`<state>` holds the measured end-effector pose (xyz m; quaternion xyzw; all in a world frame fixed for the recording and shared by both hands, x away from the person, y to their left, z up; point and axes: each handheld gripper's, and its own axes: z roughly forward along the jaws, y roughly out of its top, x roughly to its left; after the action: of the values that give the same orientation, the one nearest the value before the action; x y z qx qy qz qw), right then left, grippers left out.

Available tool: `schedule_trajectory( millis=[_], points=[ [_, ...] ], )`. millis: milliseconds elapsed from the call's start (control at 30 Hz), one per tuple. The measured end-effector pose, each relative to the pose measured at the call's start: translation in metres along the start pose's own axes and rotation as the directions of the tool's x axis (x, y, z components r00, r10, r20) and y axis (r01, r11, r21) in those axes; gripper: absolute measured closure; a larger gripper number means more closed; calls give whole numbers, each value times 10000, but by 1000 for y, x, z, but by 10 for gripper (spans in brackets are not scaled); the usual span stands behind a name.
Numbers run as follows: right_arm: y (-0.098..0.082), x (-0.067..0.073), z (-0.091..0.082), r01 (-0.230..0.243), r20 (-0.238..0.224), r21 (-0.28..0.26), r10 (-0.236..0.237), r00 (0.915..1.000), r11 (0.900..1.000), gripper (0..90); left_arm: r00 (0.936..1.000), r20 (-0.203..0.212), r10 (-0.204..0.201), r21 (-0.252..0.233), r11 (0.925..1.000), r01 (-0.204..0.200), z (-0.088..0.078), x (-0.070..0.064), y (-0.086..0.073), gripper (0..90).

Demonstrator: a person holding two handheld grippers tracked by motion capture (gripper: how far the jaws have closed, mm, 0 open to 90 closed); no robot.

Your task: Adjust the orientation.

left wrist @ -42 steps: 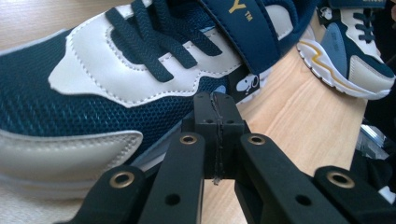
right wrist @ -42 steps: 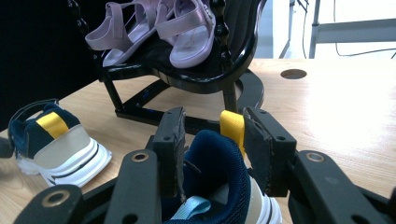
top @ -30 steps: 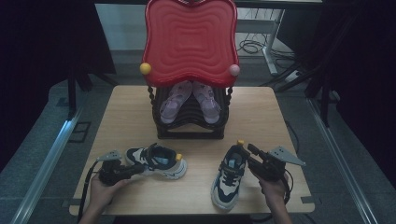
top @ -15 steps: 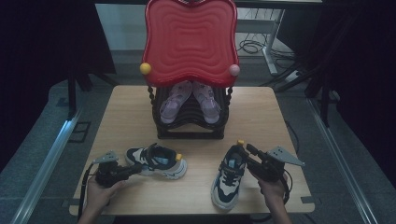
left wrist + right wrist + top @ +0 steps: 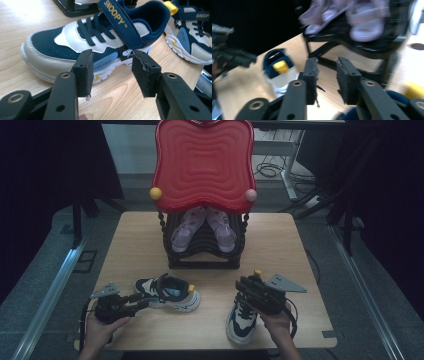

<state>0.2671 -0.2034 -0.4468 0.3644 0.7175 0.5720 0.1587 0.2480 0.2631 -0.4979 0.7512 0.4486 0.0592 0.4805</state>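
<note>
A navy-and-cream Snoopy sneaker (image 5: pixel 82 45) lies on the wooden table (image 5: pixel 280 240), just beyond the left gripper (image 5: pixel 112 72), whose jaws have just opened, empty. The high view adds its mate (image 5: pixel 243 317) beneath the right gripper (image 5: pixel 325 80), closing on nothing.

"SNOOPY" stands in yellow on the blue strap (image 5: pixel 121 22) of the shoe (image 5: pixel 85 42) just beyond the left tongs (image 5: pixel 112 72); "EST. 1950" on its side; "SNOOPY" again on the farther shoe (image 5: pixel 190 35).
</note>
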Motion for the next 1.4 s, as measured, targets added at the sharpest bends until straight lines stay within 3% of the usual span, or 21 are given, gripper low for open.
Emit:
schedule_trajectory(
  millis=[167, 467, 700, 900, 1200, 1400],
  points=[
    [6, 23, 21, 381, -641, 420, -353, 9973, 9984, 827, 9998, -45, -169, -151, 9997, 169, -9, 2, 0, 490],
    [9, 50, 64, 291, -1190, 1000, -171, 9927, 9946, 890, 9992, 2, -401, 35, 9992, 401, -8, 5, -3, 461],
    [16, 60, 88, 334, -1125, 1304, -187, 9935, 9909, 895, 9991, 24, -423, 53, 9991, 423, -9, 5, -4, 459],
    [26, 71, 108, 351, -1041, 1380, -208, 9944, 9898, 895, 9978, -57, -662, -230, 9976, 660, -13, 8, -6, 459],
    [20, 68, 138, 357, -841, 1917, -199, 9963, 9808, 895, 9975, -45, -709, -91, 9974, 708, -12, 9, -8, 459],
    [16, 66, 150, 367, -667, 2149, -228, 9975, 9760, 895, 9968, -144, -792, -272, 9965, 788, -15, 10, -9, 459]
  ],
)
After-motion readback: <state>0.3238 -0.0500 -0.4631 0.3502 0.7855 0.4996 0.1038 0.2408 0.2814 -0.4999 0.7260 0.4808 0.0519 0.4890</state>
